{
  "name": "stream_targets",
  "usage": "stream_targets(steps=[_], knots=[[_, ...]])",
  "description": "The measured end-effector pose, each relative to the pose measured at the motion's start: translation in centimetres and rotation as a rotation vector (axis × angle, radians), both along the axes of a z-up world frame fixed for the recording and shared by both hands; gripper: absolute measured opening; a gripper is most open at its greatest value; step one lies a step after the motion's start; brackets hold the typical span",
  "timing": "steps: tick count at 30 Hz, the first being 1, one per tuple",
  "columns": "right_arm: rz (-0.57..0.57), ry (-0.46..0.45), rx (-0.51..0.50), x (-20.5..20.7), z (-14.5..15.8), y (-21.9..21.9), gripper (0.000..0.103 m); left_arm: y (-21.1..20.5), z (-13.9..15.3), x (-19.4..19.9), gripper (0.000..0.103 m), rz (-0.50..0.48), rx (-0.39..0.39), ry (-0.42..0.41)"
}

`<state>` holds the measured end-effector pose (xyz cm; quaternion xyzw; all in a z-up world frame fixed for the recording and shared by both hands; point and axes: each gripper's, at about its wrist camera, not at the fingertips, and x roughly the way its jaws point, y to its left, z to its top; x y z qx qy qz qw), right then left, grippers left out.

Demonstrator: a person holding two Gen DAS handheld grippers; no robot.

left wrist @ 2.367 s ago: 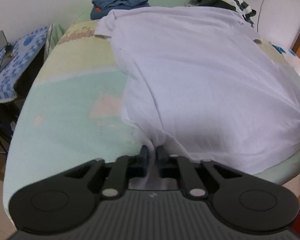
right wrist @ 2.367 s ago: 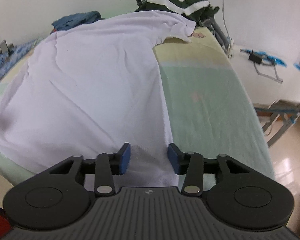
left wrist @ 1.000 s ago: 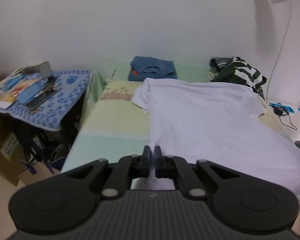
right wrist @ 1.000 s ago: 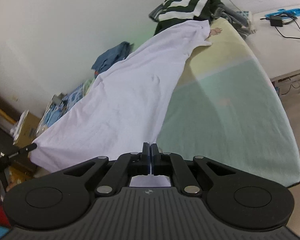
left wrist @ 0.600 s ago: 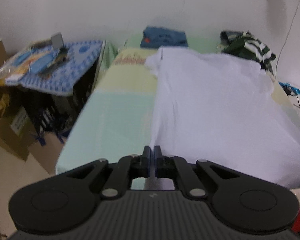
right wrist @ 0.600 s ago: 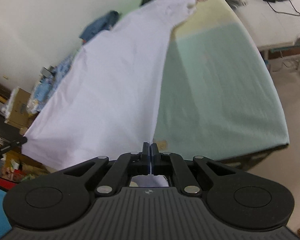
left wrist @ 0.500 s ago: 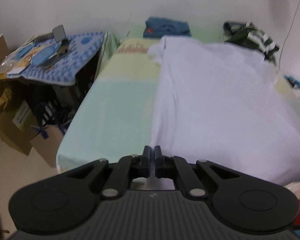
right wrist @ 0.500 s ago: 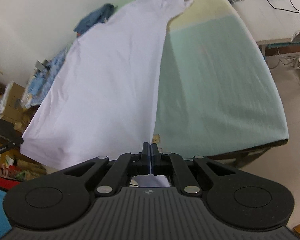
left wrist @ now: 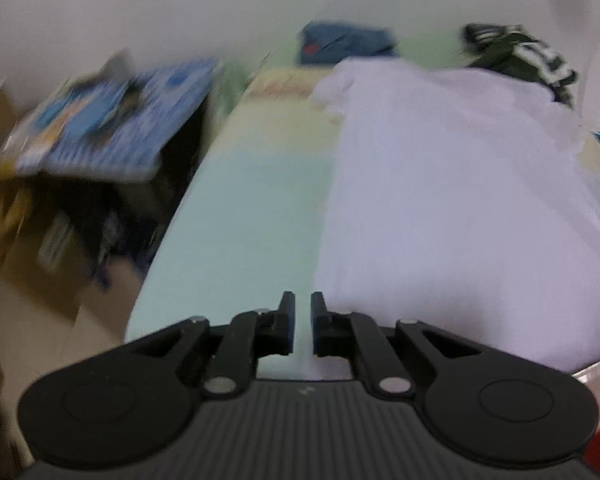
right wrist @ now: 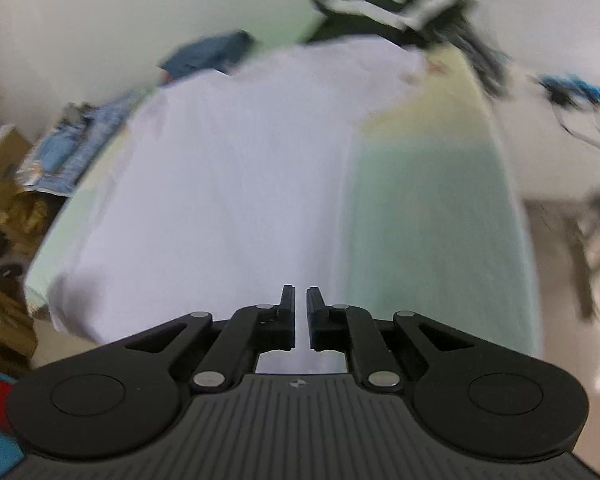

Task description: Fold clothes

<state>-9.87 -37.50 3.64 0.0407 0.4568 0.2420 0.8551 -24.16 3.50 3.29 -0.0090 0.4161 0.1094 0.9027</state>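
Spreading a large white cotton T-shirt flat along the pale green and yellow bed sheet, collar end lying toward twelve o'clock, hem hanging over the near mattress edge at six. Both tongs having just been opening: left gripper showing a narrow gap over bare sheet at the shirt's left hem corner, nothing pinched; right gripper showing an equally narrow gap above the white cloth near the right hem corner, no fabric visibly clamped. Judging the release after the shake-out as the step in hand. Advising: letting both corners go level and together, checking the side seams running straight, smoothing ripples before any fold. Folded blue garment and striped green-and-white top sitting at the far end, apart from the work. Views blurring.
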Motion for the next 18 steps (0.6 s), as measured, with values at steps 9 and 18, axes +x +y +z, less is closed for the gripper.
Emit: stream_targets(steps=[9,18], knots=[[-0.029,-0.052,-0.084,5.5,-3.3,8.3,0.012,-2.9,-5.5,10.1,0.028,-0.161,0.003,0.058],[0.044,-0.096,-0.152,11.0,0.1,15.7,0.017,0.4,-6.8,13.5,0.059,-0.179,-0.006,0.059]])
